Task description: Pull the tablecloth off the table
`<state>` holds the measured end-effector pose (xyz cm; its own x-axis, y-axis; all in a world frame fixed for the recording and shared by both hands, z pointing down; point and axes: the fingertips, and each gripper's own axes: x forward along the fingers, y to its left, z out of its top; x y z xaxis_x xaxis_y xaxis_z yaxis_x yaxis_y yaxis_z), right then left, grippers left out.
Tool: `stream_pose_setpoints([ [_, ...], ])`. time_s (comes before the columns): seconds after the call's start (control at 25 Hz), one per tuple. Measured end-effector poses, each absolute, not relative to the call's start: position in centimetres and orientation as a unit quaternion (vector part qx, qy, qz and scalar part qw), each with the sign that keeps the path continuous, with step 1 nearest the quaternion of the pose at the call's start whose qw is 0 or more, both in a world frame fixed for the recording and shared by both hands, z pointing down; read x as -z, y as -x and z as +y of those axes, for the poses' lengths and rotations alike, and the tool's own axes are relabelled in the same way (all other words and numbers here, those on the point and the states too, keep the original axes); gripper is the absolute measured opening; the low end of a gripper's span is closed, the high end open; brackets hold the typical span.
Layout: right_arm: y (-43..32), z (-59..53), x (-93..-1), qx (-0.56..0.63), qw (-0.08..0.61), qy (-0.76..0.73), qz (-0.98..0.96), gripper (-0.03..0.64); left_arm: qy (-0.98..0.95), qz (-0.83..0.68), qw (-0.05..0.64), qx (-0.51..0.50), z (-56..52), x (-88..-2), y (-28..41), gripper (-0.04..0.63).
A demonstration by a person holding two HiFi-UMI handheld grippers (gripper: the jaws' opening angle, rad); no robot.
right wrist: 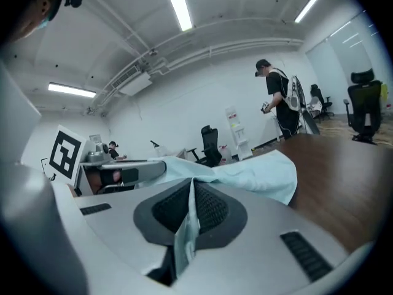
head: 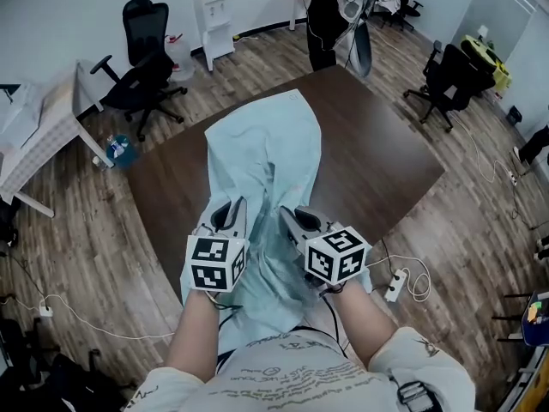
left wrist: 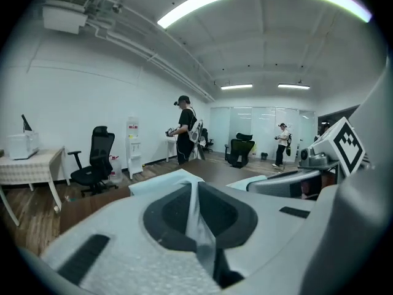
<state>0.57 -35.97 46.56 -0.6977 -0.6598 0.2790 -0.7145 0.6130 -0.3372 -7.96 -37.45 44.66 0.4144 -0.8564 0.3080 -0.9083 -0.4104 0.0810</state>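
Note:
A pale blue tablecloth (head: 273, 157) lies bunched in a long strip down the middle of the dark brown table (head: 386, 157), its near end lifted off the table edge. My left gripper (head: 230, 215) is shut on the cloth's near left part; a thin fold of cloth (left wrist: 195, 217) shows pinched between its dark pads. My right gripper (head: 292, 220) is shut on the near right part, with a fold of cloth (right wrist: 187, 226) between its pads. Both grippers are held up side by side in front of my chest, pointing along the table.
A person (head: 324, 15) stands past the table's far corner holding grippers. Black office chairs stand at far left (head: 137, 63) and far right (head: 446, 80). A white side table (head: 43, 136) is at left. A power strip (head: 396, 286) and cables lie on the wooden floor.

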Motion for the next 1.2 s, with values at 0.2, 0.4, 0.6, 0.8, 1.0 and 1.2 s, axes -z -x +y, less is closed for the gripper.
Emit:
stream_pose_setpoints([
  [0.2,-0.7,-37.3,-39.7,-0.15,0.012,-0.401,-0.904,0.015,-0.83,-0.547,0.063,-0.089,-37.8,-39.4,8.0,0.015],
  [0.4,-0.1,-36.8,-35.3,-0.102,-0.014,-0.409,-0.907,0.015,-0.824,-0.561,0.028,-0.069,-37.1,-35.5,8.3,0.015],
  [0.6,-0.7,-36.5,-33.7,-0.061,-0.02,-0.43,-0.9,0.015,-0.815,-0.576,-0.002,-0.061,-36.2,-33.6,8.2,0.015],
  [0.8,-1.1,-36.3,-34.2,-0.061,-0.014,-0.443,-0.894,0.015,-0.809,-0.583,-0.008,-0.074,-35.6,-34.4,8.1,0.015],
  [1.0,-1.1,-36.3,-34.9,-0.065,-0.007,-0.452,-0.89,0.015,-0.802,-0.59,-0.007,-0.09,-35.6,-35.5,8.3,0.015],
  [1.2,-1.0,-36.5,-35.4,-0.068,-0.002,-0.456,-0.887,0.015,-0.802,-0.59,0.003,-0.092,-35.8,-36.3,8.8,0.015],
])
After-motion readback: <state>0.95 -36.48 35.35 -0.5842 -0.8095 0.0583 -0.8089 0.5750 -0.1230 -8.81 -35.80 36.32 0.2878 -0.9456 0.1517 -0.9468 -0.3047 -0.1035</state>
